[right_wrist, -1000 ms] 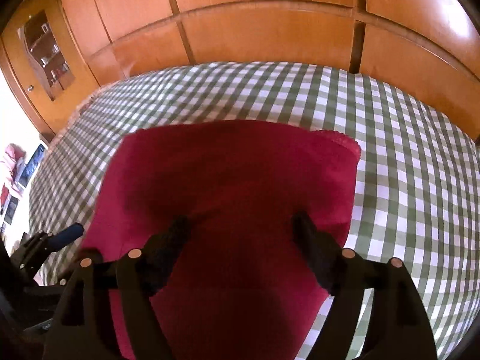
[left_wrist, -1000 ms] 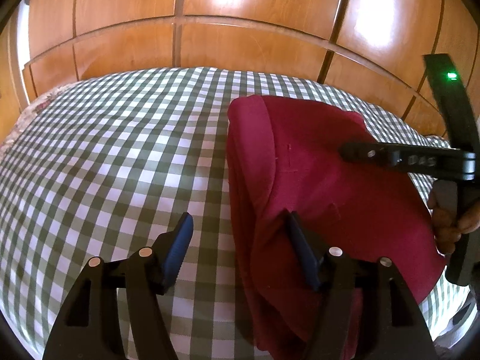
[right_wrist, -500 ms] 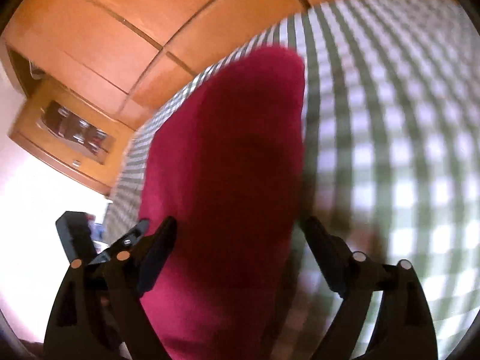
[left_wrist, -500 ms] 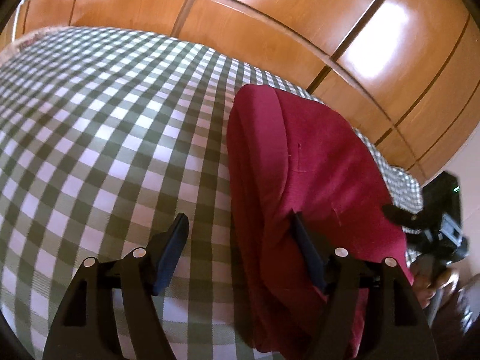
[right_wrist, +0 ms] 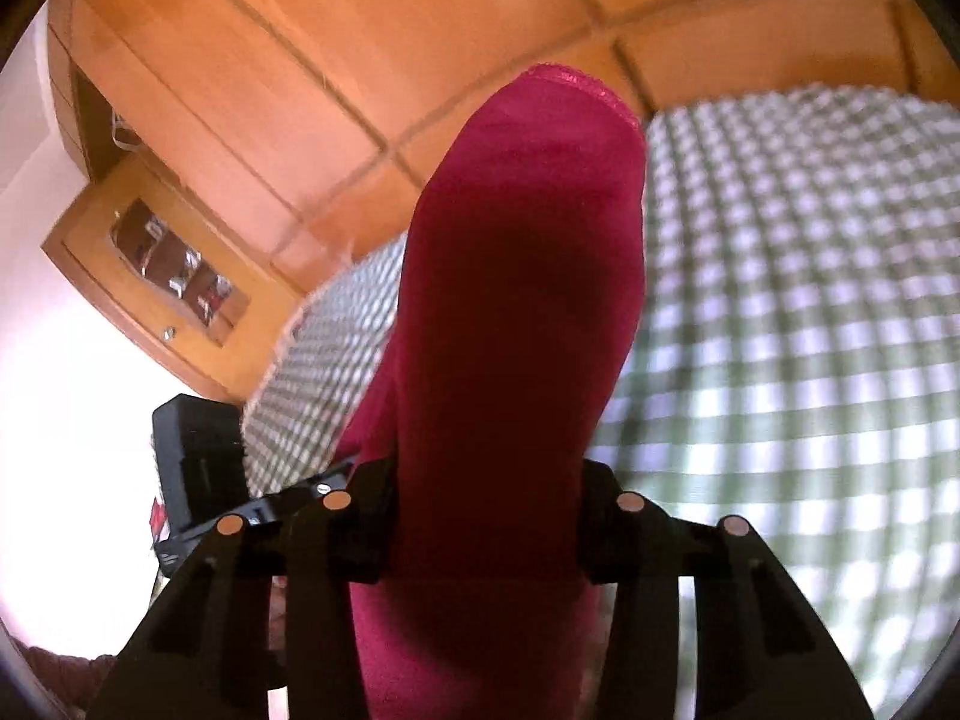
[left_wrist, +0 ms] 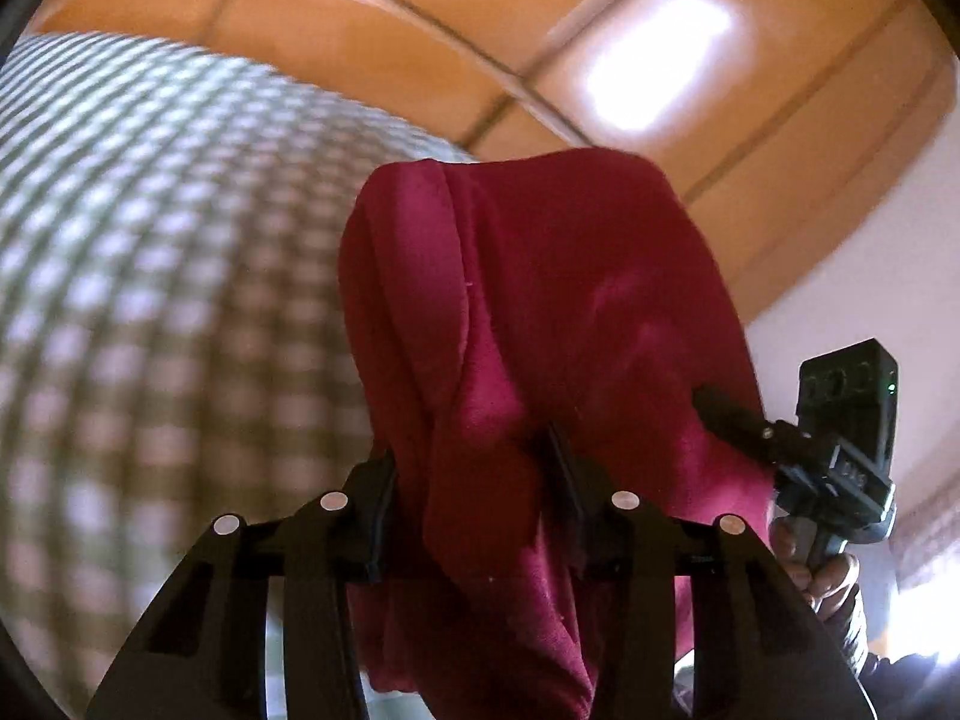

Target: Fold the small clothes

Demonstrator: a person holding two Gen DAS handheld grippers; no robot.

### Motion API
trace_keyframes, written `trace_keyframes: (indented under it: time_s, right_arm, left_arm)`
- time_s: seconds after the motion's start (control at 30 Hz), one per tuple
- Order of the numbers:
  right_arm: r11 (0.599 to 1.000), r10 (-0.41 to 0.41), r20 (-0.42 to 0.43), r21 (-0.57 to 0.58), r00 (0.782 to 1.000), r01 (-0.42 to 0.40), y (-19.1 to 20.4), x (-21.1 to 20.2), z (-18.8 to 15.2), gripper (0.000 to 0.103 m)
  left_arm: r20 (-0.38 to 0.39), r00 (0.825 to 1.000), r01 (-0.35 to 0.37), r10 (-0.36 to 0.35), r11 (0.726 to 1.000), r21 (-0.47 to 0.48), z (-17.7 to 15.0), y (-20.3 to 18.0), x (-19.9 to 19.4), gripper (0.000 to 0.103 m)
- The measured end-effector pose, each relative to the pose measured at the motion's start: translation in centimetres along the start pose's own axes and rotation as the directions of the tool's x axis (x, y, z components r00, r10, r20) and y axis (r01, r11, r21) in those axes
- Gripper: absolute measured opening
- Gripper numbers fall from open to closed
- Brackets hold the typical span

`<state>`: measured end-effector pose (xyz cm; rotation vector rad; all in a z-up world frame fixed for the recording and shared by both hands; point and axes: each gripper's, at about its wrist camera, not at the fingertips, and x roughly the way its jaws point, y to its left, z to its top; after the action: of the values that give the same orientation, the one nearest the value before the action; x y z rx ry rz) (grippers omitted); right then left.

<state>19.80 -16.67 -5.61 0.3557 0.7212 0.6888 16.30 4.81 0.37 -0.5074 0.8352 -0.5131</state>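
Wood-panelled wardrobe doors point(left_wrist: 420, 18) rise behind a bed spread with a green checked cover point(left_wrist: 150, 240). Both the left gripper point(left_wrist: 471, 474) and right gripper point(right_wrist: 486, 492) have their fingers clamped on a folded crimson garment point(left_wrist: 540, 312), held above the bed.

A green-and-white checked bed point(left_wrist: 150, 252) carries the red garment's point(left_wrist: 540, 300) far end.

No lettering, label or number legible — anywhere in view.
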Motion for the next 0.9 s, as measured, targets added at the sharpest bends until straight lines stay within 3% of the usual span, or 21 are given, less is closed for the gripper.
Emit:
trace_keyframes:
  time_s: [0.17,0.3,0.43,0.5,0.57,0.6,0.63,0.7,0.83,0.9]
  right_arm:
    - [0.99,-0.116,0.148,0.097,0.982,0.102,-5.5,-8.1,-0.1,0.043]
    - [0.96,-0.226,0.201,0.21,0.953,0.184,-11.2,-12.9,-1.0,0.043]
    - [0.891,-0.377,0.142,0.325,0.915,0.316,-18.3,-15.6,-2.6,0.048]
    - [0.871,-0.393,0.111,0.365,0.913,0.33,-20.3,-15.8,-3.5,0.055]
    - [0.865,-0.423,0.135,0.353,0.896,0.355,-20.1,-16.8,-4.1,0.068]
    - [0.863,-0.439,0.141,0.342,0.887,0.373,-19.6,-17.2,-4.0,0.068]
    - [0.852,-0.479,0.161,0.322,0.863,0.413,-18.6,-18.1,-4.3,0.067]
    - [0.834,-0.539,0.209,0.267,0.816,0.483,-16.4,-19.6,-4.6,0.059]
    - [0.835,-0.55,0.235,0.137,0.801,0.533,-12.0,-19.2,-5.3,0.037]
    - [0.808,-0.586,0.181,0.06,0.79,0.586,-11.2,-16.9,-6.4,0.038]
  left_arm:
    - [-0.109,0.992,0.082,-0.067,0.986,0.142,1.8,-8.9,7.9,0.042]
    - [-0.2,0.978,0.104,-0.049,0.956,0.274,1.6,-16.2,15.1,0.042]
    - [-0.257,0.961,0.018,0.103,0.903,0.428,-0.4,-21.3,21.8,0.042]
    - [-0.226,0.958,-0.042,0.176,0.866,0.498,-1.6,-22.8,23.9,0.048]
    - [-0.193,0.962,-0.077,0.195,0.868,0.491,-1.4,-23.1,24.0,0.049]
    - [-0.176,0.964,-0.093,0.202,0.869,0.485,-1.3,-23.2,23.7,0.049]
    - [-0.15,0.967,-0.11,0.208,0.865,0.489,-1.4,-23.6,23.4,0.049]
    - [-0.08,0.969,-0.16,0.234,0.841,0.517,-0.9,-23.7,22.8,0.049]
    - [-0.047,0.959,-0.212,0.278,0.823,0.527,-1.7,-22.3,21.9,0.049]
    - [-0.023,0.954,-0.242,0.299,0.814,0.528,-2.2,-21.3,22.1,0.051]
